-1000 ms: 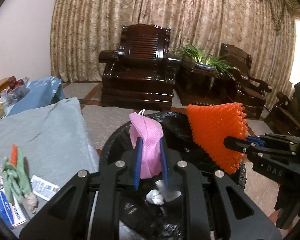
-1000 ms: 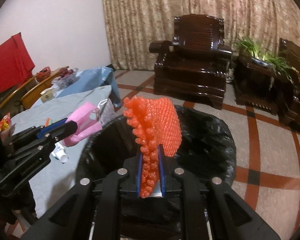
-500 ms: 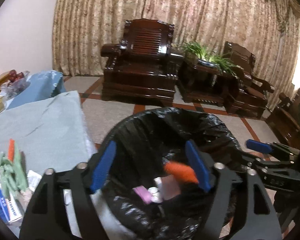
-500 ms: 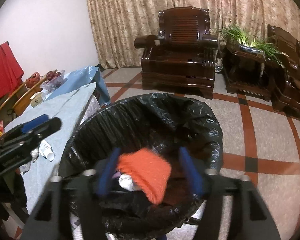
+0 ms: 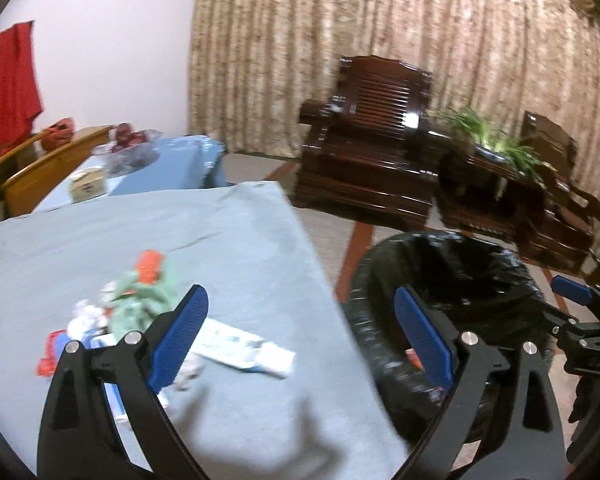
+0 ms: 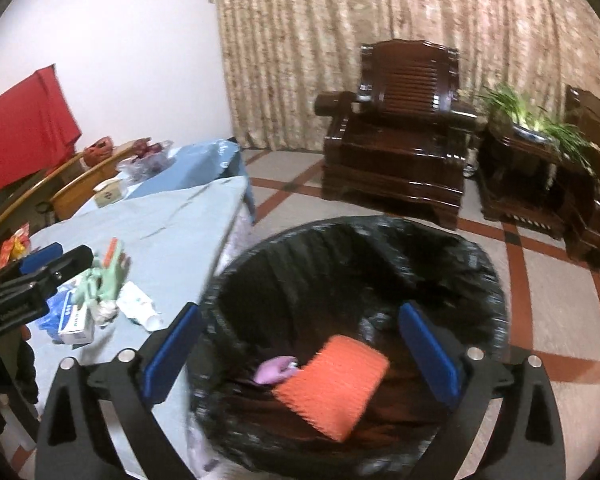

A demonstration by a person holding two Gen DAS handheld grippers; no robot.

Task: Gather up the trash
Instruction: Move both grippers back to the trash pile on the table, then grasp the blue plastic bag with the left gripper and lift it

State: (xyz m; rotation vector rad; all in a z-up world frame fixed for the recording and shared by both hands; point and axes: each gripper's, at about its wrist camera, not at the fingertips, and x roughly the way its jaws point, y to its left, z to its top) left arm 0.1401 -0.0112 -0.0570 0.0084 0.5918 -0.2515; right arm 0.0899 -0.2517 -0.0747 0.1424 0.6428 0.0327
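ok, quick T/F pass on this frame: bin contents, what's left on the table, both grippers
1. The orange spiky pad lies inside the black-lined bin. True.
2. The pink mask is on the table. False: it lies in the bin beside the orange pad.
3. The right gripper is clamped on the orange pad. False: its jaws are opening, nothing between the pads.
4. A white tube lies on the blue-grey tablecloth. True.
5. The left gripper holds the green item. False: its jaws are opening and empty.
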